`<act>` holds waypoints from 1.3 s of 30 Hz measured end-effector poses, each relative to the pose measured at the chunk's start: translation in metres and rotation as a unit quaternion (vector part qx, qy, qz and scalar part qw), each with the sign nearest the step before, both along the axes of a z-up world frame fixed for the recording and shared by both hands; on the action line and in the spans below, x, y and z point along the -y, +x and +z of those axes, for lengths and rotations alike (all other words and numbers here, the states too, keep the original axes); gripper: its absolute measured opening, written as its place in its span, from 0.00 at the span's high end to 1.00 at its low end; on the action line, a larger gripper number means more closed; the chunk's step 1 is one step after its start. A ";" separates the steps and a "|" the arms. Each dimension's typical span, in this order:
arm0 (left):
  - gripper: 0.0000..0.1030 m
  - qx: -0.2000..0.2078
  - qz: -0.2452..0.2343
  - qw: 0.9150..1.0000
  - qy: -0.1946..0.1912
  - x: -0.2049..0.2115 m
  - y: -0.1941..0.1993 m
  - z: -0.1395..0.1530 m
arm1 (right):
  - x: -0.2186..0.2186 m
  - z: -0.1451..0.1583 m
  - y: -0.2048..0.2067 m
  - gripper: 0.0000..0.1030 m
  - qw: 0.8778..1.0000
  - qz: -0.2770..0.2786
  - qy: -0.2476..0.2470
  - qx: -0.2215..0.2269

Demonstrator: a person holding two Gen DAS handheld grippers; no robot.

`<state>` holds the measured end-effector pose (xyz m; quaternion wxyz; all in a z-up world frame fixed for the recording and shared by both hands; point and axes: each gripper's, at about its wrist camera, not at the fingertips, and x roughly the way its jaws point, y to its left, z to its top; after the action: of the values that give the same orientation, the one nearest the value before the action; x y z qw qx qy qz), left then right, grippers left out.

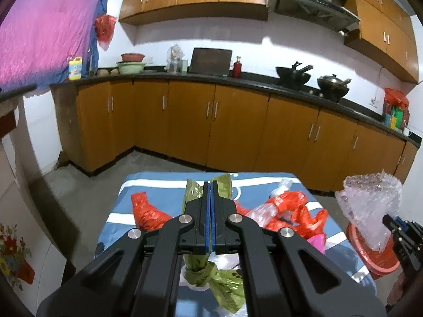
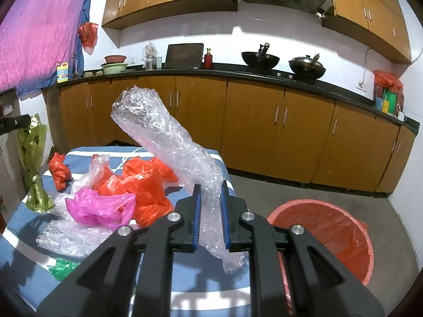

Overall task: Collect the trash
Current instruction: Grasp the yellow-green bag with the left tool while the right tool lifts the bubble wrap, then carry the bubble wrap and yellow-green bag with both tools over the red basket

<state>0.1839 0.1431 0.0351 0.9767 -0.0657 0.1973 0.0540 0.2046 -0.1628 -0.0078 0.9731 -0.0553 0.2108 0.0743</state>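
The left gripper is closed on a green plastic wrapper, which hangs down under the jaws; most of this wrapper is hidden behind the black gripper body, and its lower end is cut off by the picture edge. In the right wrist view the same wrapper shows at the far left, held above the table edge, and only the tip of the left gripper is visible there.

The right gripper clamps a long roll of bubble wrap between its blue pads. The roll rises to the far left, and its short lower end hangs under the jaws.

On the blue striped table lie orange bags, a pink bag, a clear film and a small green piece, partly hidden by the gripper. The red basket stands on the floor, right of the table; its near left side is covered by the gripper, and I cannot tell what is inside.
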 end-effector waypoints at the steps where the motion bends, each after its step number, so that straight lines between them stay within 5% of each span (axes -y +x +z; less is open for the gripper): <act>1: 1.00 0.002 -0.003 1.000 0.001 0.002 0.000 0.002 | 0.002 0.001 -0.001 0.86 1.000 -0.001 0.001 0.001; 21: 1.00 0.034 -0.151 0.988 -0.009 0.143 0.012 0.032 | 0.092 0.010 -0.019 0.86 0.996 -0.088 0.019 0.003; 39: 1.00 -0.009 -0.251 0.967 -0.033 0.297 0.051 -0.008 | 0.220 -0.025 -0.015 0.86 0.976 -0.206 0.043 -0.047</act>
<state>0.2351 -0.1537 0.0269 0.9545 -0.0455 0.2179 -0.1984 0.1899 -0.3828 -0.0325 0.9580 0.0349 0.2597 -0.1162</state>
